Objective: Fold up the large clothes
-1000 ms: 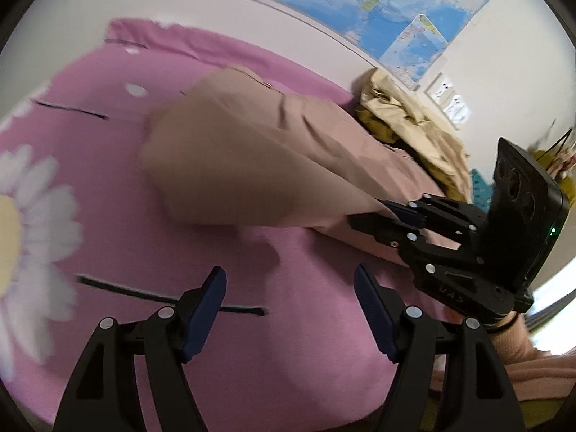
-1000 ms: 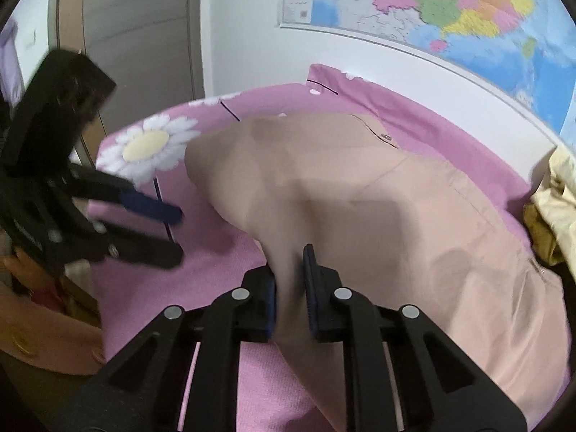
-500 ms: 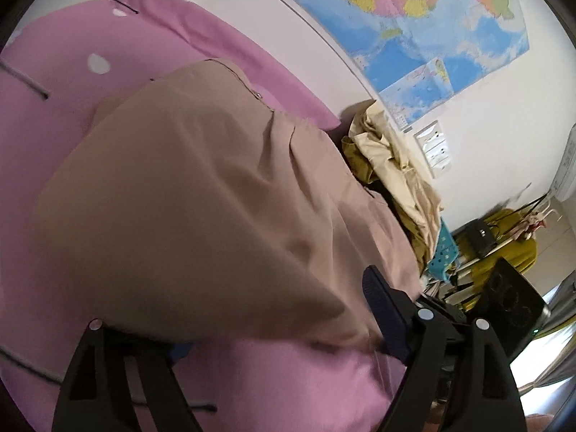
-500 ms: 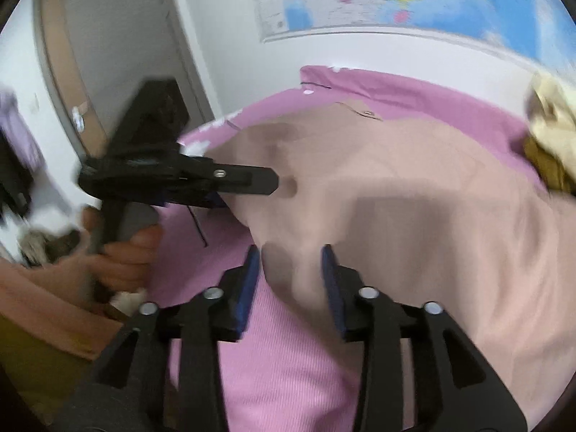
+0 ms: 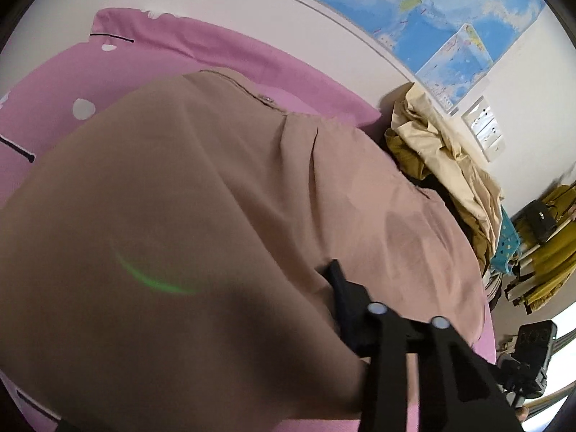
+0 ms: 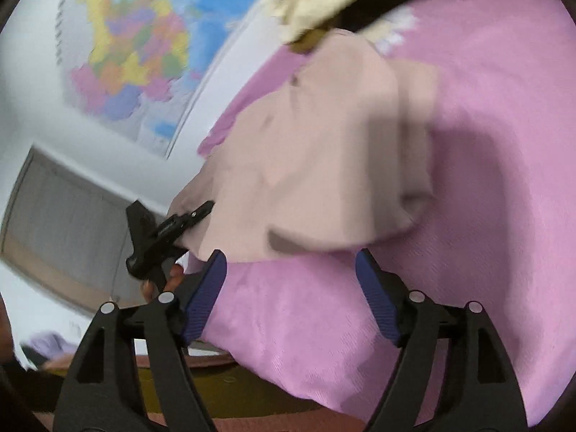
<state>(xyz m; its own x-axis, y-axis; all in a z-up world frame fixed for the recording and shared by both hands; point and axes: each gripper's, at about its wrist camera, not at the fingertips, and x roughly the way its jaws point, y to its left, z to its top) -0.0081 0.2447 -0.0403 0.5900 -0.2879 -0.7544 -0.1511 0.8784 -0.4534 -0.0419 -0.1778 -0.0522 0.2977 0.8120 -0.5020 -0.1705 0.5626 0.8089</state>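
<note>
A large beige garment (image 5: 216, 216) lies on the pink bedspread (image 5: 216, 54) and fills most of the left wrist view. It also shows in the right wrist view (image 6: 324, 151). My left gripper (image 6: 201, 212) is closed on the garment's near edge; the cloth drapes over its left finger, and only the right finger (image 5: 345, 302) shows in its own view. My right gripper (image 6: 291, 288) is open and empty, just short of the garment's hem, over the pink bedspread (image 6: 486, 216).
A heap of yellow and cream clothes (image 5: 442, 165) lies at the far end of the bed by the wall. A world map (image 5: 414, 0) hangs on the wall. More yellow clothes and a blue basket (image 5: 511, 237) stand at the right.
My right gripper let go of the garment, opened wide and swung aside. My left gripper moved in under the garment's edge and closed on it, and the cloth now covers its view.
</note>
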